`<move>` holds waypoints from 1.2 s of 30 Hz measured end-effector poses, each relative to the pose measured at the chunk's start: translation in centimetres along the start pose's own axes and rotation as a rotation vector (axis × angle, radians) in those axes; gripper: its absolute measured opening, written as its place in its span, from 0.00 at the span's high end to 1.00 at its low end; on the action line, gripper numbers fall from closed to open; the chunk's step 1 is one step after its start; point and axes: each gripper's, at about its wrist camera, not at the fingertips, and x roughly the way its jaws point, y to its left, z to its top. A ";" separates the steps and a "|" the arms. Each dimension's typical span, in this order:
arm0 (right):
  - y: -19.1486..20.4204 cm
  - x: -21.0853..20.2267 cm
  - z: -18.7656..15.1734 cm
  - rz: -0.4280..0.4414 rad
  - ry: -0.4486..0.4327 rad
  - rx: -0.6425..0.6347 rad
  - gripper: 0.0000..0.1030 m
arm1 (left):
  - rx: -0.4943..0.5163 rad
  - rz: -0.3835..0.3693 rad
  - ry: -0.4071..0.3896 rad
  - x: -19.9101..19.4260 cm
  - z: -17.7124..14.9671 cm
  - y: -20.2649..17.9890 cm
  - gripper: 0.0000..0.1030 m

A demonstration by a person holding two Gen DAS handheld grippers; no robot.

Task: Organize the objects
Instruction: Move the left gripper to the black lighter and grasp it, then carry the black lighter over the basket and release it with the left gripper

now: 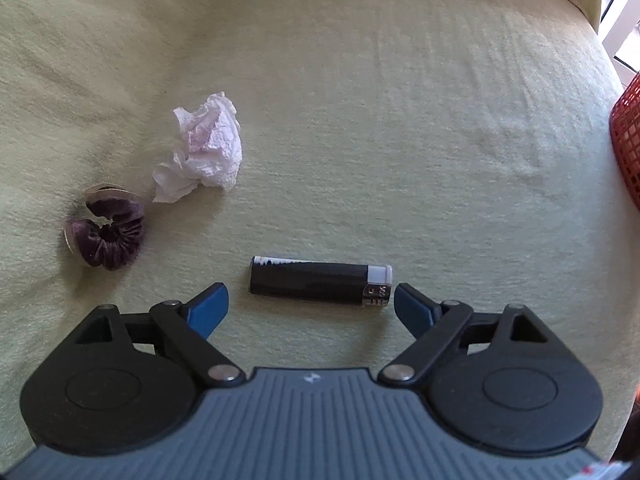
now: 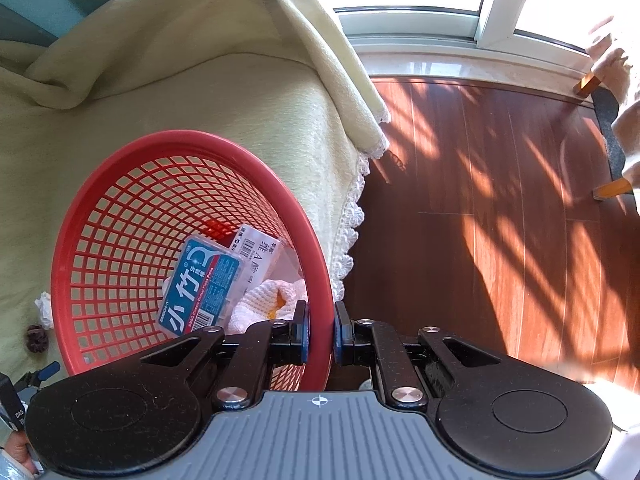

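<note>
One black lighter lies on its side on the pale green blanket, just ahead of the left gripper, whose blue-padded fingers are spread wide and hold nothing; the lighter sits between the fingertips' line and the open cloth beyond, its metal head toward the right finger. One crumpled white tissue rests farther off to the left, and one purple velvet scrunchie lies near it, lower left, apart from both.

The right gripper is clenched on the rim of one red mesh basket, with one finger inside and one outside the wall. Inside the basket lie one blue dental floss pick box, one white printed packet partly under it, and a white knitted item with a patch of yellow.

The basket stands on the blanket near its lace-trimmed edge. Beyond is a reddish wooden floor striped with sunlight, and a white-framed window.
</note>
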 end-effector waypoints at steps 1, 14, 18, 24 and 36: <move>0.1 0.0 0.0 -0.001 -0.001 0.001 0.92 | 0.002 -0.002 0.001 0.3 0.1 0.1 0.15; 0.3 0.2 -0.3 -0.018 -0.007 -0.014 0.91 | -0.106 -0.077 0.010 1.4 0.4 1.4 0.22; 0.3 0.2 -0.3 -0.016 -0.009 -0.023 0.91 | -0.154 -0.063 0.014 1.3 0.1 1.1 0.23; 0.7 0.0 -0.7 -0.018 -0.020 -0.062 0.91 | -0.205 -0.065 0.045 0.0 -0.2 -0.5 0.23; 1.8 -0.3 -1.5 -0.017 -0.052 -0.158 0.91 | -0.256 -0.098 0.028 -10.0 1.4 -8.1 0.23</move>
